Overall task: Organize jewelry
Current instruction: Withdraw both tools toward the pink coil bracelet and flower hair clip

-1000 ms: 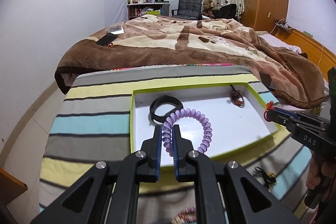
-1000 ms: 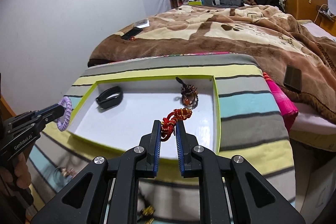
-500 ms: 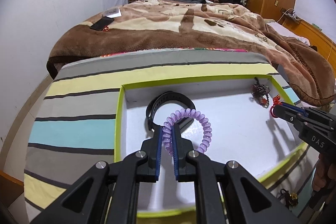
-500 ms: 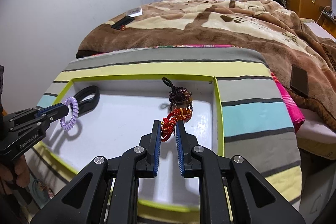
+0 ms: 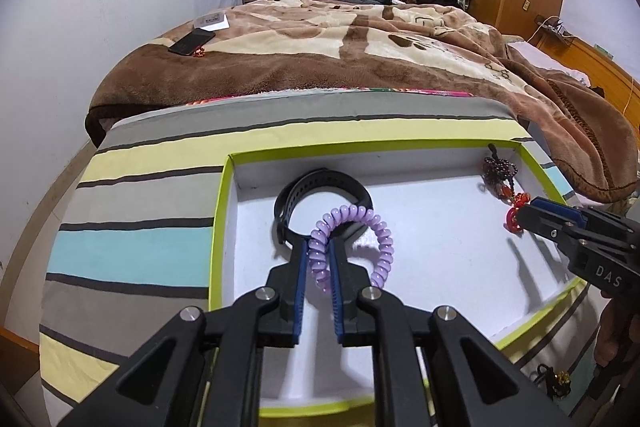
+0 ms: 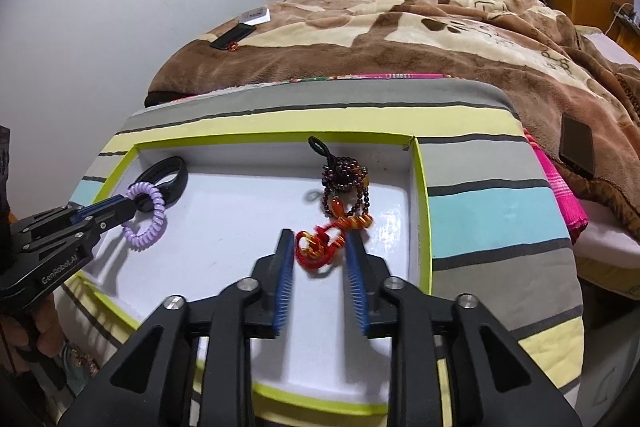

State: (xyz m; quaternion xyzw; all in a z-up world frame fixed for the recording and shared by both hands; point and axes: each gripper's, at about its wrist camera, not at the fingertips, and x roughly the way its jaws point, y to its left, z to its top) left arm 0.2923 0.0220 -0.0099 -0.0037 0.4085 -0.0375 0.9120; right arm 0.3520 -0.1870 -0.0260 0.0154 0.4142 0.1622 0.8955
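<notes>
Two pieces sit over the green-rimmed tray (image 6: 422, 187): my left gripper (image 5: 319, 259) fingers clench the purple coil band (image 5: 372, 227) above the black strap (image 5: 320, 183), while my right gripper (image 6: 320, 247) fingers, spread apart, release the red knot charm (image 6: 320, 245) beside the dark beads (image 6: 346, 175).

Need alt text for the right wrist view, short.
Right gripper, jaws open, over a red knotted cord bracelet in a white tray beside dark beads; at left, the left gripper holds a purple coil band.

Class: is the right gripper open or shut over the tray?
Open. The right gripper has its blue pads spread, the red knotted bracelet loose between them.
</notes>
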